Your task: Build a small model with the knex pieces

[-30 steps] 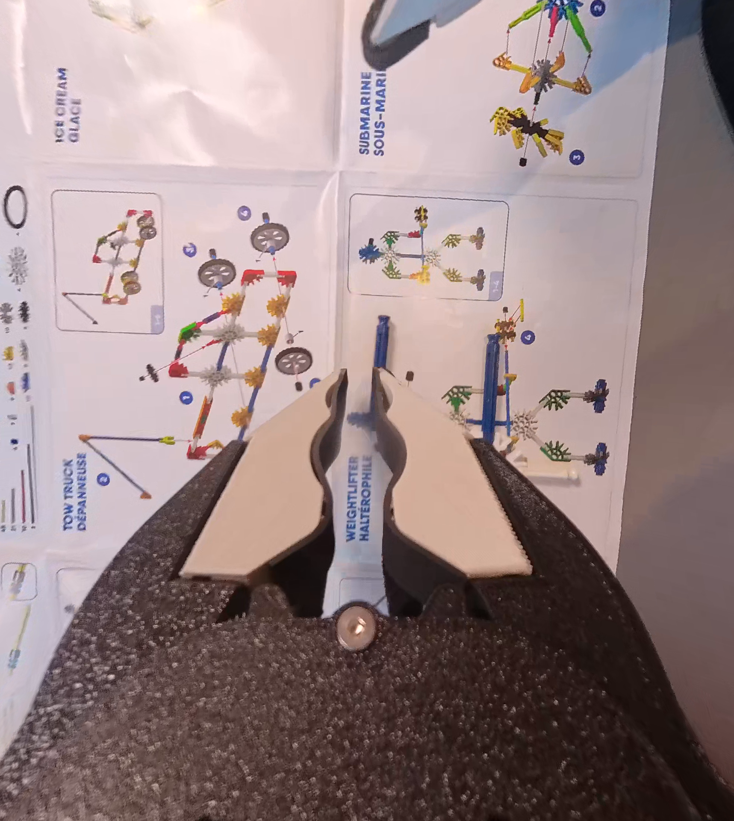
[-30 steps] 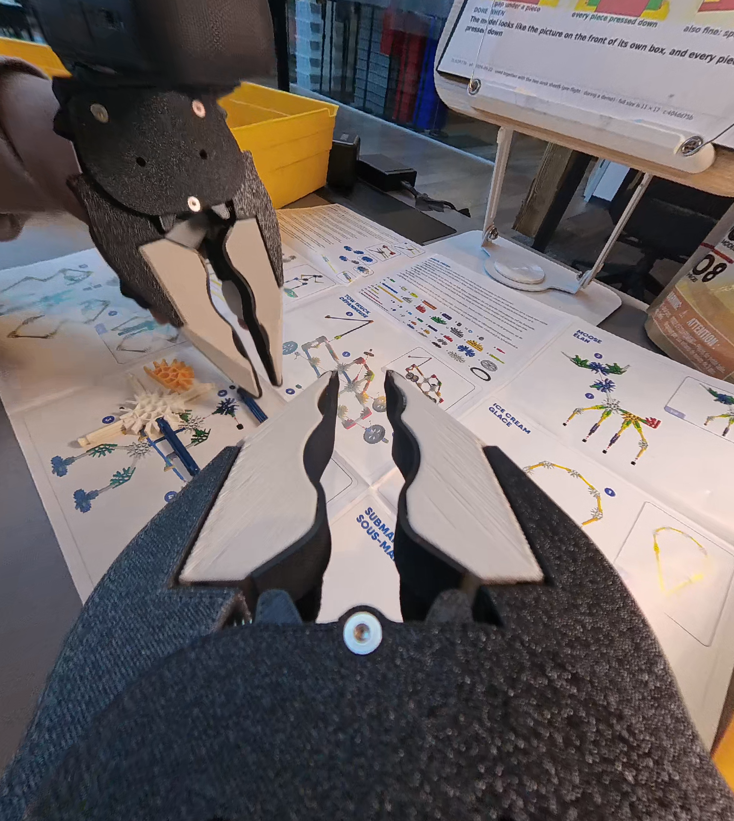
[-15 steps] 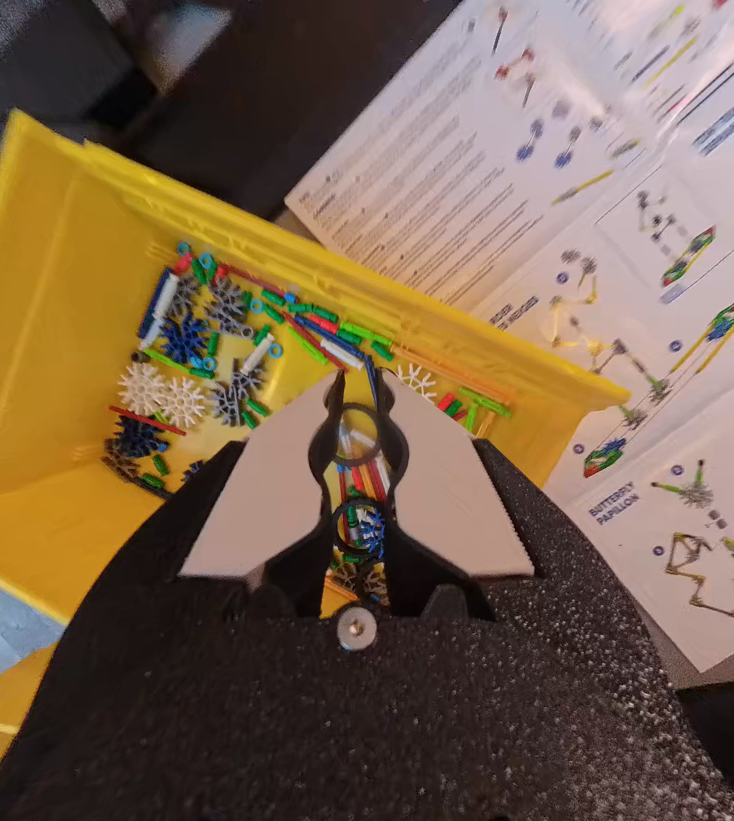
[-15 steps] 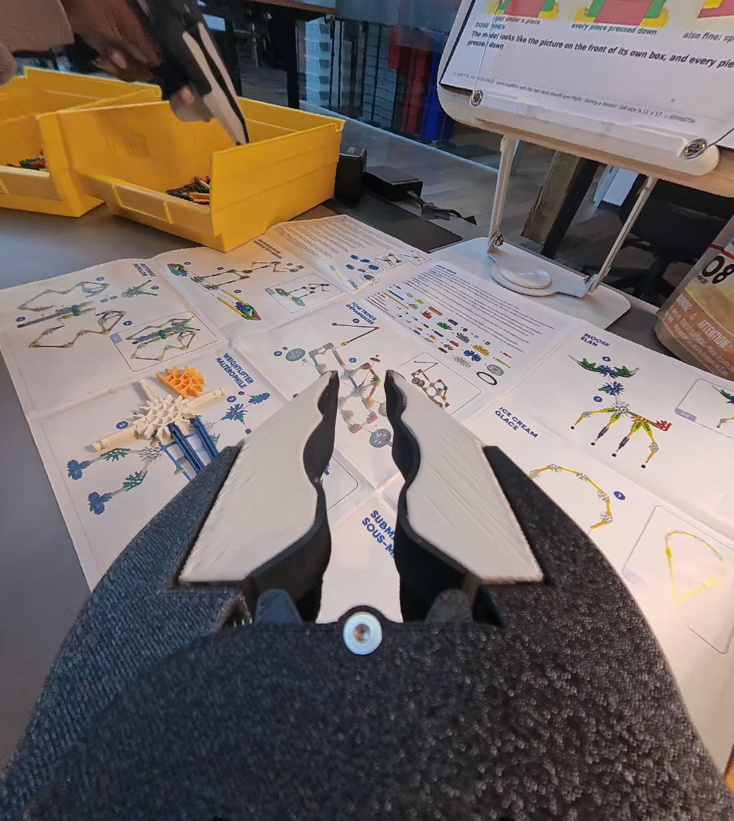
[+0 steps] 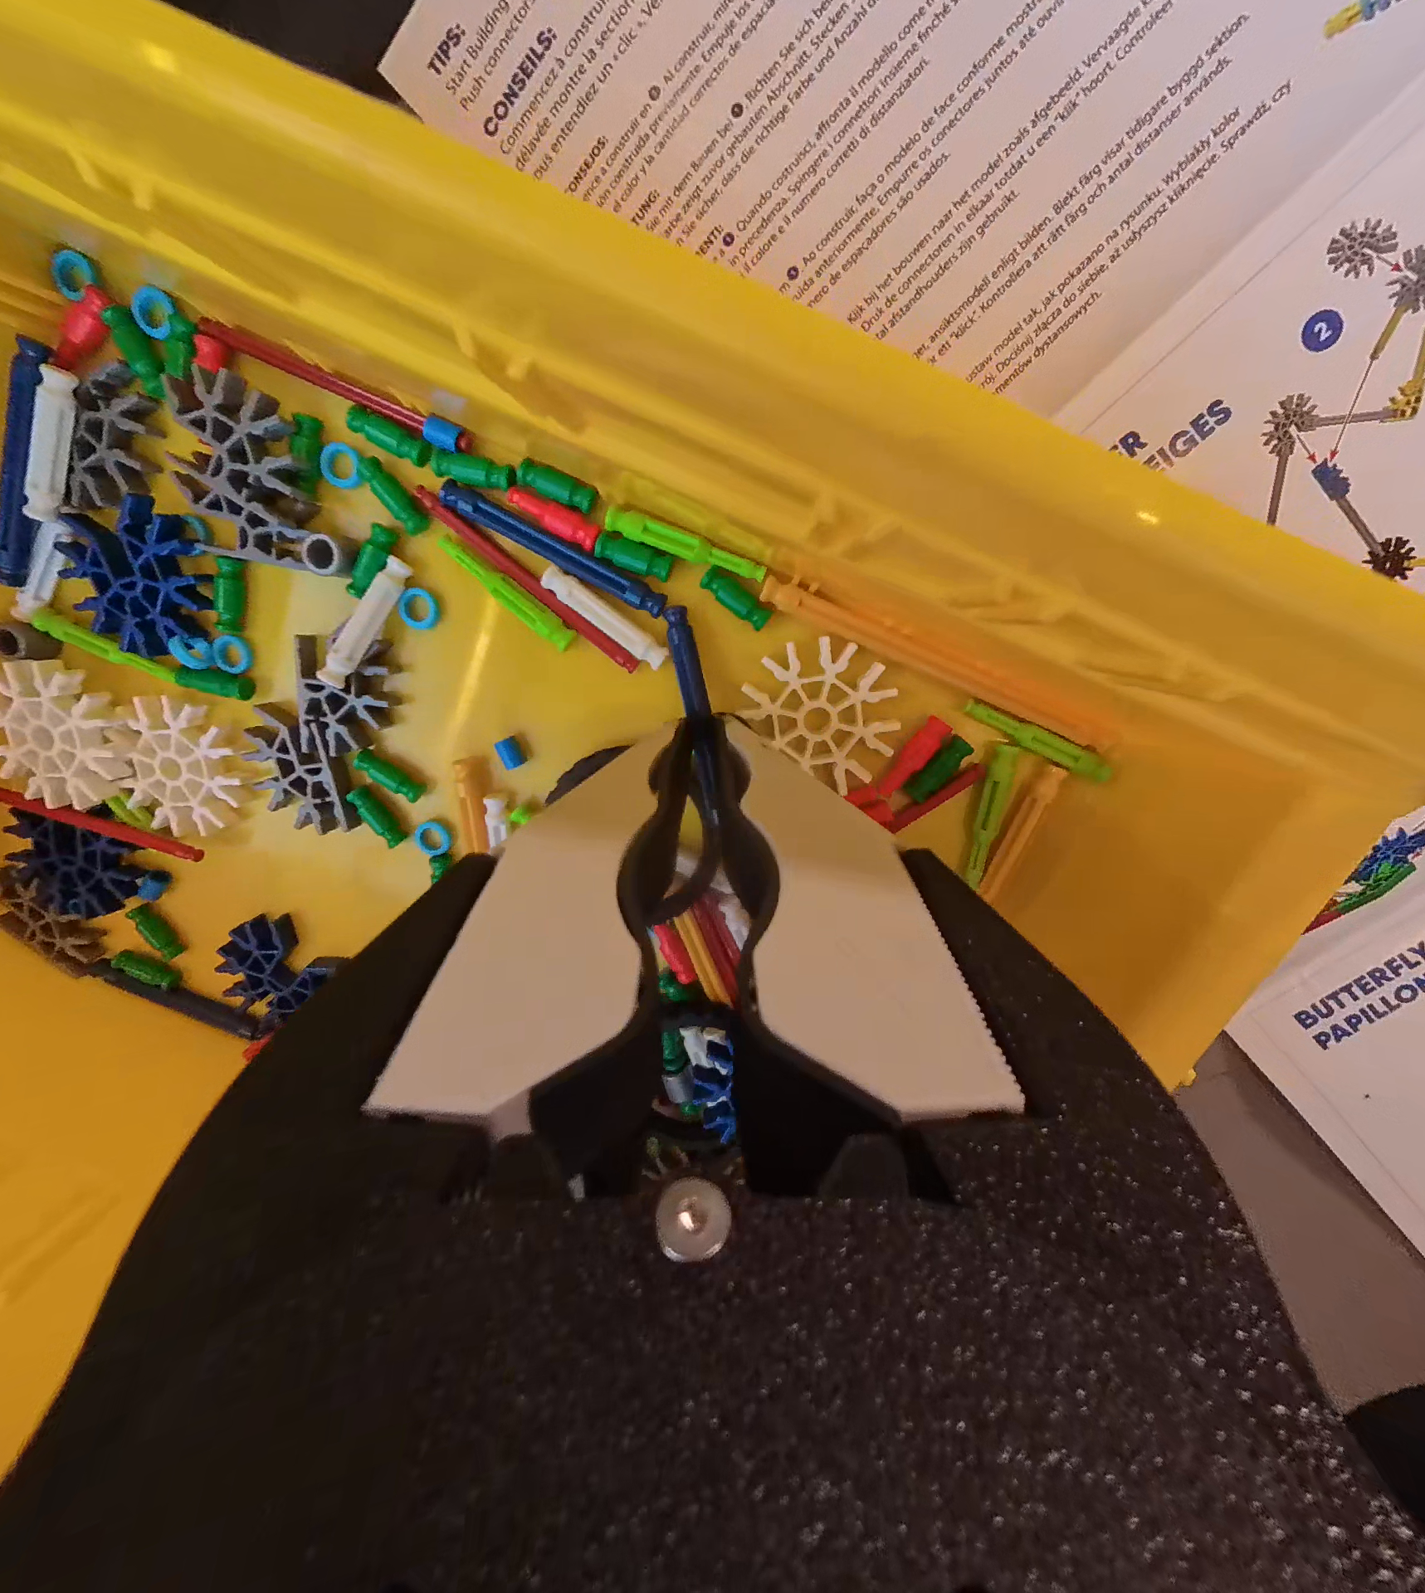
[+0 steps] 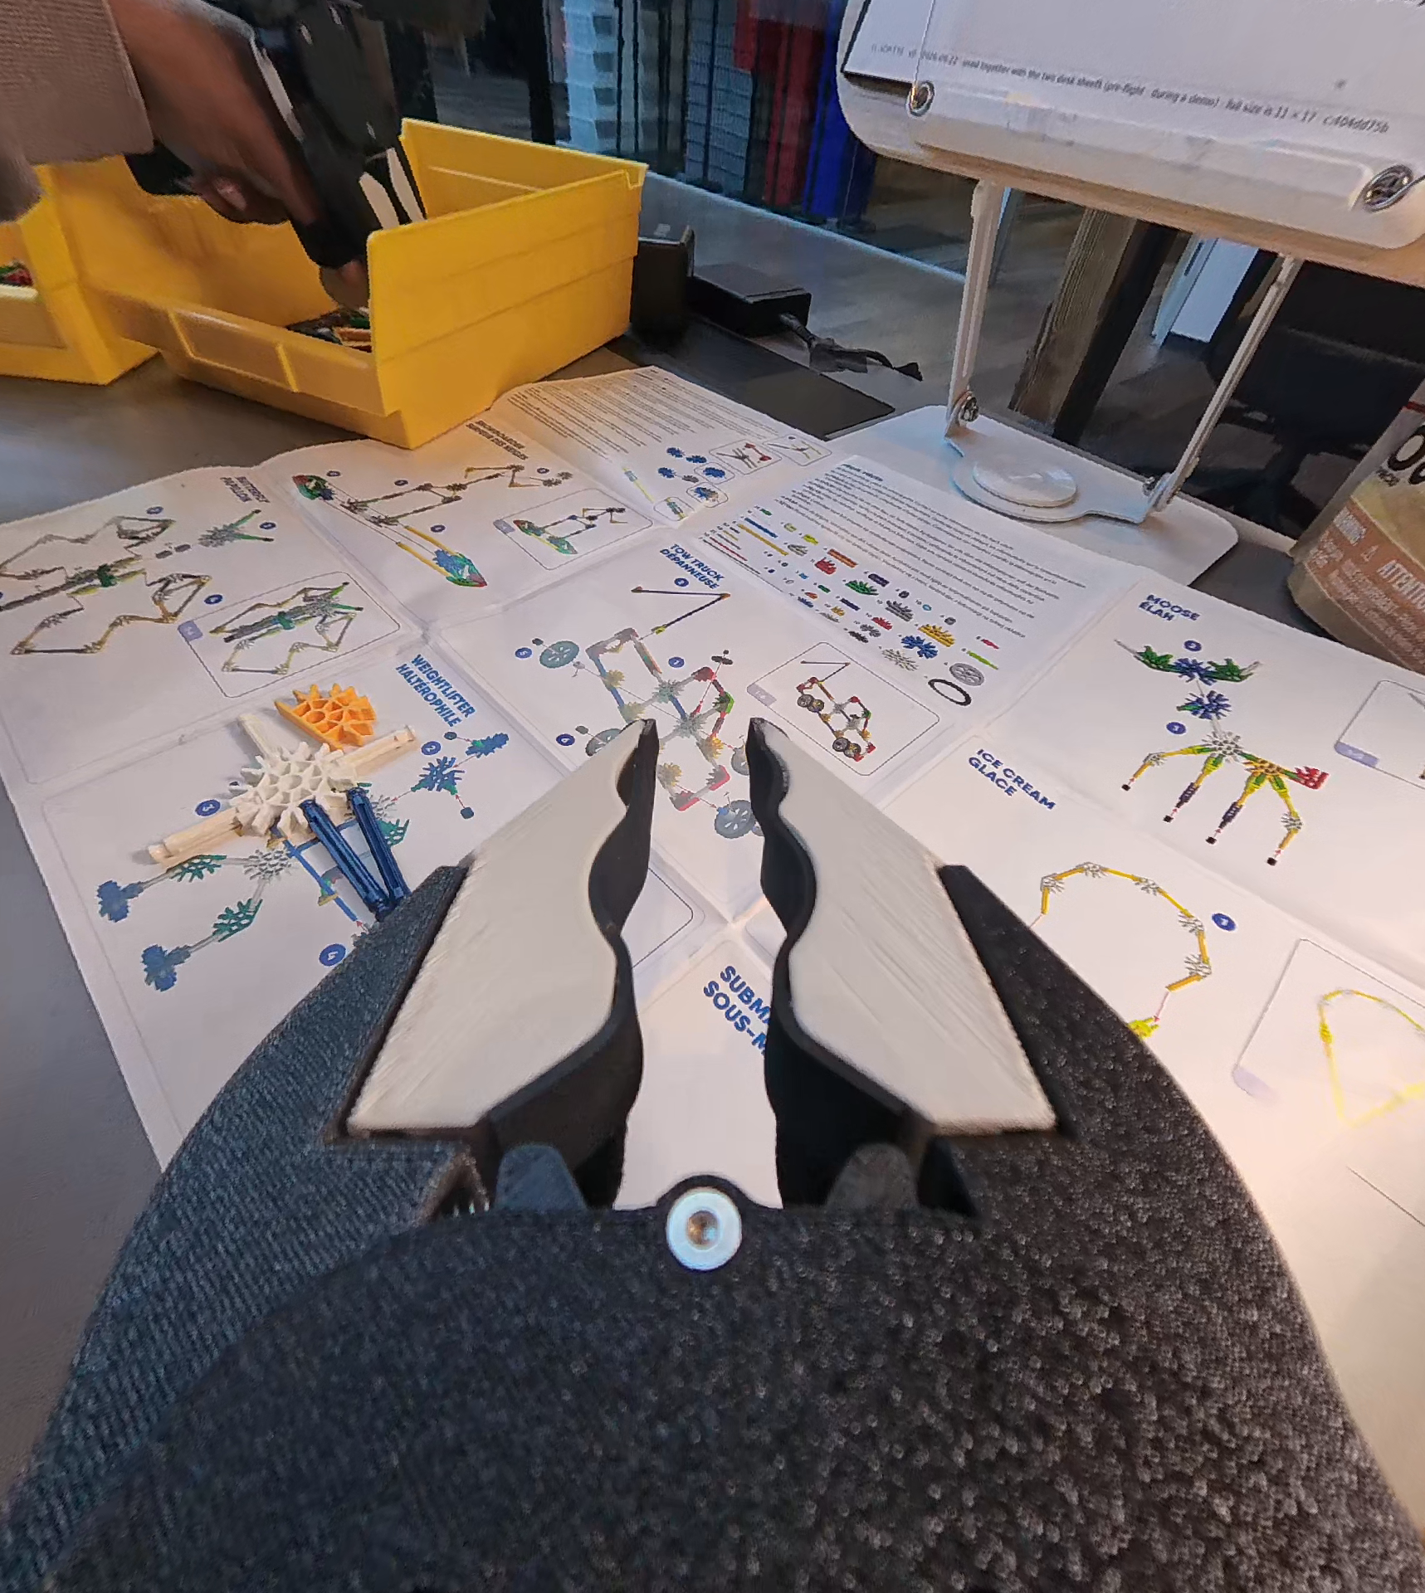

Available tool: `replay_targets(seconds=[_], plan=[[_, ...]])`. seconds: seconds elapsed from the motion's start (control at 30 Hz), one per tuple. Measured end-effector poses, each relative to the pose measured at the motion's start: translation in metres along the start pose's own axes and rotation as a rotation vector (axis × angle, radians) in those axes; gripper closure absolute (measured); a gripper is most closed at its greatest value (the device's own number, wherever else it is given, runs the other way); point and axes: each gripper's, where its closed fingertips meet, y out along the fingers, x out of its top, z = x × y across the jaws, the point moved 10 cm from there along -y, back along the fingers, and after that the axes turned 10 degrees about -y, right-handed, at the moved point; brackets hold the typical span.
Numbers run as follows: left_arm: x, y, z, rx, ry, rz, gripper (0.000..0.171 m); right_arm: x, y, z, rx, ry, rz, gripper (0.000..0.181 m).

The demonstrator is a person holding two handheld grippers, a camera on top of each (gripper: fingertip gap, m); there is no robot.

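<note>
My left gripper is shut on a dark blue rod that sticks out past its tips. It hangs inside a yellow bin over loose rods, rings and snowflake connectors, close to a white snowflake connector. In the right wrist view this gripper dips into the same bin, held by a hand. My right gripper is open and empty above the paper instruction sheet. To its left on the sheet lies a partial build: a white snowflake connector, an orange connector and two blue rods.
A second yellow bin stands at the far left. A white document stand and a cardboard box are at the back right. A black power adapter lies behind the bin. The sheet also borders the bin in the left wrist view. Some 45 centimeters of space lies between my two pairs of fingers. My right tips are roughly 15 centimeters from the white snowflake connector.
My left gripper, still shut on the blue rod, has left the sheet, swung over the yellow bin and dropped lower into it. My right gripper has hardly moved.
</note>
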Motion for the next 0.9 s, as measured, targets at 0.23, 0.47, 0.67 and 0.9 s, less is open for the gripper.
replay_targets(seconds=[0.23, 0.47, 0.67, 0.9], plan=[[0.007, -0.064, 0.004, 0.085, -0.015, -0.220, 0.171, 0.003, -0.004, -0.001, -0.004, -0.002, -0.021, 0.161], [-0.004, -0.061, -0.003, 0.054, -0.052, -0.143, 0.171, 0.008, -0.004, 0.003, 0.013, -0.028, -0.032, 0.161], [-0.009, -0.008, -0.002, -0.009, -0.153, -0.082, 0.160, 0.009, -0.008, 0.004, -0.002, -0.032, -0.035, 0.161], [-0.006, 0.007, 0.005, -0.014, -0.194, -0.053, 0.168, 0.007, -0.010, 0.001, -0.008, -0.015, -0.036, 0.161]])
